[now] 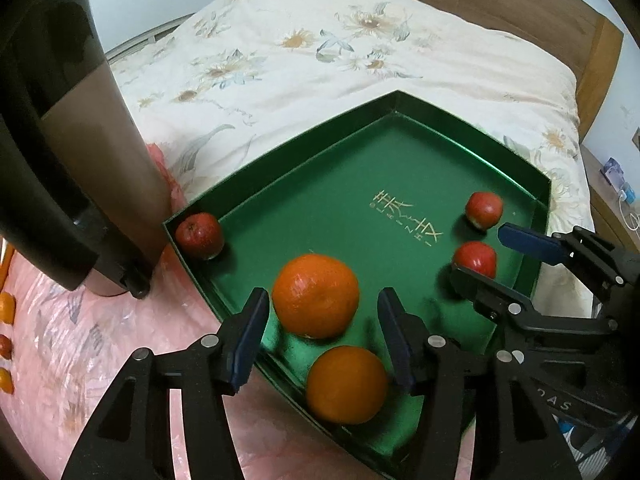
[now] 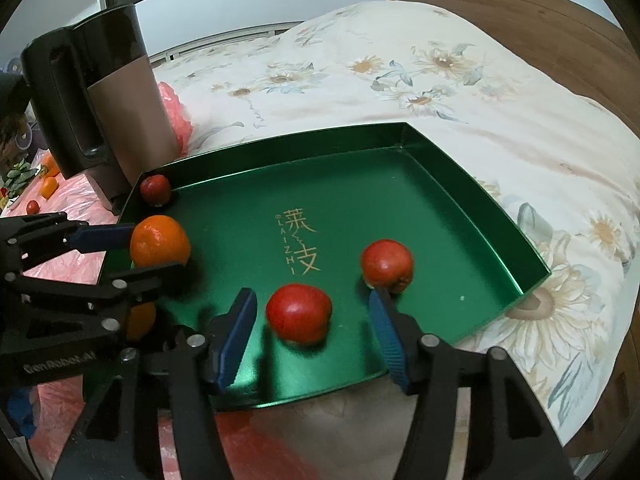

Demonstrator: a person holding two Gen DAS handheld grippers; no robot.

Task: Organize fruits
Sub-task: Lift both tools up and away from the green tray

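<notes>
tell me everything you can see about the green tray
The green tray is a shallow rectangular box with low upright walls and a glossy, metallic-looking floor. Gold characters and the letters LAIZHI are printed mid-floor. It lies flat, partly on the pink cloth, partly against the floral quilt, one corner beside the dark kettle. Inside are two oranges and three small red fruits; both open tongs hover over its near side.

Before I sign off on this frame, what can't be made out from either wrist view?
- Second orange, right wrist view: mostly hidden behind the left gripper.
- Fruits beside the kettle, right wrist view: too small to identify.
- Fruits at the left edge, left wrist view: cut off by the frame.
- Near corner of the green tray, both views: covered by the open right gripper.
- Nearest orange: blurred.
</notes>
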